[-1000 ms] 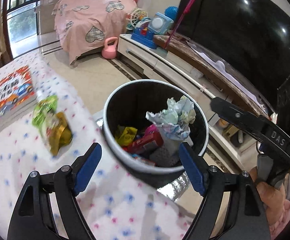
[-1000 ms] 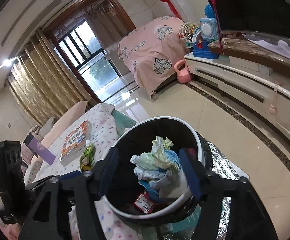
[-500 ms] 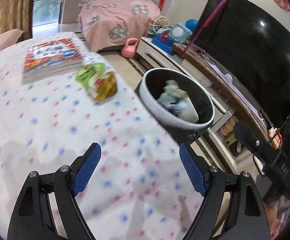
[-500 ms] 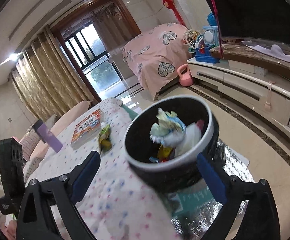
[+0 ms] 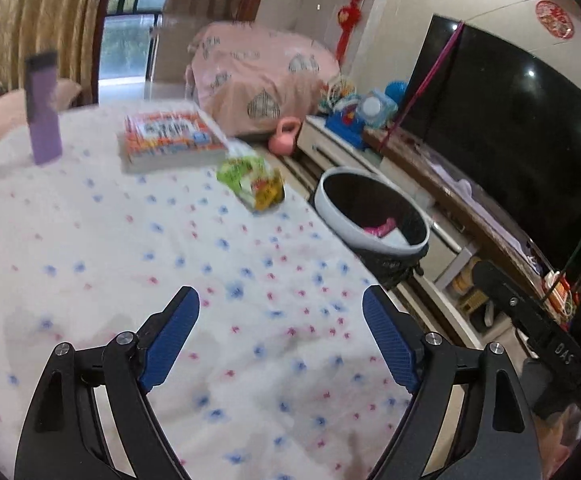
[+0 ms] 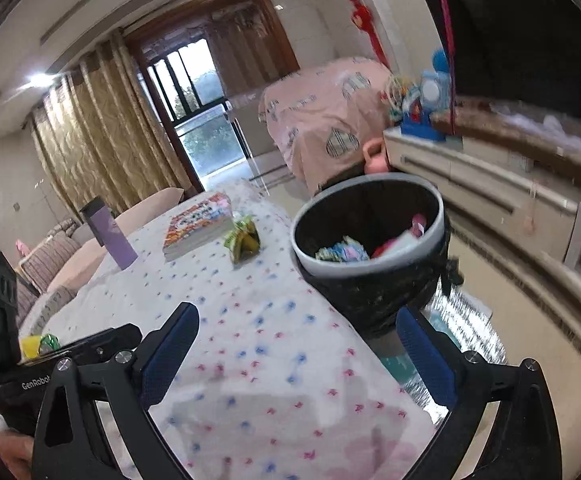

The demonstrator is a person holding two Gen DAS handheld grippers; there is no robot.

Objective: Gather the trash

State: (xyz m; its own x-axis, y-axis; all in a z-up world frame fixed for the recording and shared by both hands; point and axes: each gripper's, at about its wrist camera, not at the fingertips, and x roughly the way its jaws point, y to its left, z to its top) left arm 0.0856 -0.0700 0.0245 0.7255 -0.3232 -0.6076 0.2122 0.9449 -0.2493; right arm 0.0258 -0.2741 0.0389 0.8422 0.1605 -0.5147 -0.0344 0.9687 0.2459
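Observation:
A green and yellow snack wrapper [image 5: 252, 184] lies on the star-patterned tablecloth [image 5: 130, 272] near the table's far right edge; it also shows in the right wrist view [image 6: 243, 239]. A black bin with a grey rim [image 5: 370, 216] stands beside the table and holds several pieces of trash [image 6: 344, 250]. My left gripper [image 5: 280, 340] is open and empty over the near part of the table. My right gripper [image 6: 296, 354] is open and empty, near the bin [image 6: 370, 248]. A small yellow and green scrap [image 6: 38, 344] lies at the table's left edge.
A thick book [image 5: 168, 140] and a purple upright box [image 5: 42, 108] stand on the far part of the table. A white TV cabinet [image 6: 490, 196] with a large TV [image 5: 510, 120] runs along the right. A pink-covered piece of furniture [image 5: 258, 80] and a pink kettlebell [image 5: 284, 142] are beyond.
Both grippers have pulled back from over the bin toward the near part of the table. The crumpled paper that the right gripper held now lies in the bin, and the right gripper has opened.

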